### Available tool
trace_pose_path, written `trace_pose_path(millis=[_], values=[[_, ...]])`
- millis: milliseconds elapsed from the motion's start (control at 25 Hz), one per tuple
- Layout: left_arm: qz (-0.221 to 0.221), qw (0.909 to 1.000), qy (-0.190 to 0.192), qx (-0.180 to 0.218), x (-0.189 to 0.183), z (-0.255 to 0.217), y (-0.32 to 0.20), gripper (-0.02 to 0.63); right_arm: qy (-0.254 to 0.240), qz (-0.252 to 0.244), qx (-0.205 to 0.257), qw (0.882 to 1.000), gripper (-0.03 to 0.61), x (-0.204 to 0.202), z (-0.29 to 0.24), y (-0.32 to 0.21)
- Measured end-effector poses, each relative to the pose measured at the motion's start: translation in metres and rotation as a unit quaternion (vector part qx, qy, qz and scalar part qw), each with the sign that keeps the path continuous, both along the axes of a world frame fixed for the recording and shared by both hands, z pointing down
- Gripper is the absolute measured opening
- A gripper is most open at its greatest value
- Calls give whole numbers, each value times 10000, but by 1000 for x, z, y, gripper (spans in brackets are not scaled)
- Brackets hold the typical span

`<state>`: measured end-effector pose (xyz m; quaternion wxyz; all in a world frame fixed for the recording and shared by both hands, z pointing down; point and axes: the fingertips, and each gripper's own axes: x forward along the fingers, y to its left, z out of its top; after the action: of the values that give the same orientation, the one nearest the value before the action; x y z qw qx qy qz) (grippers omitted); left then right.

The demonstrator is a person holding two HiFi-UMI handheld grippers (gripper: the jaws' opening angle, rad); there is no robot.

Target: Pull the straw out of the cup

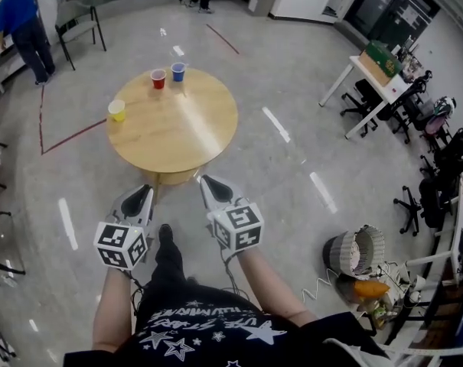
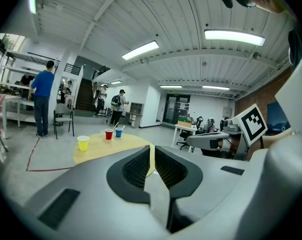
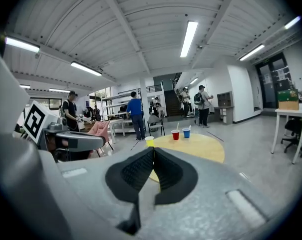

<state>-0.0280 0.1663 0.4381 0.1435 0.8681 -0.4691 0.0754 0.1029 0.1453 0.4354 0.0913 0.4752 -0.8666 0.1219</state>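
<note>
So there's a round wooden bench sitting out on the shop floor, and both grippers hang short of its near edge, well apart from anything on it. The left gripper has its jaws drawn together to a thin slit with nothing between them. The right gripper has its jaws pressed together, also empty. Over at the far side of the bench, the red cup and blue cup stand just beside each other, and a yellow cup sits off at the left edge. The right gripper view shows a straw in the red cup and another straw in the blue cup, both well beyond the jaws.
</note>
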Motion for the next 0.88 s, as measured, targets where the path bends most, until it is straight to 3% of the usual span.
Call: trace_pose_path(millis=[360,880], values=[[196,9995,137,-222,-2,17,-102,35,111,88,-181,9997,0,-7,13,-92],[385,9977,240,-495,-44,30,-240,35,106,385,-439,9982,0,-42,21,-224]])
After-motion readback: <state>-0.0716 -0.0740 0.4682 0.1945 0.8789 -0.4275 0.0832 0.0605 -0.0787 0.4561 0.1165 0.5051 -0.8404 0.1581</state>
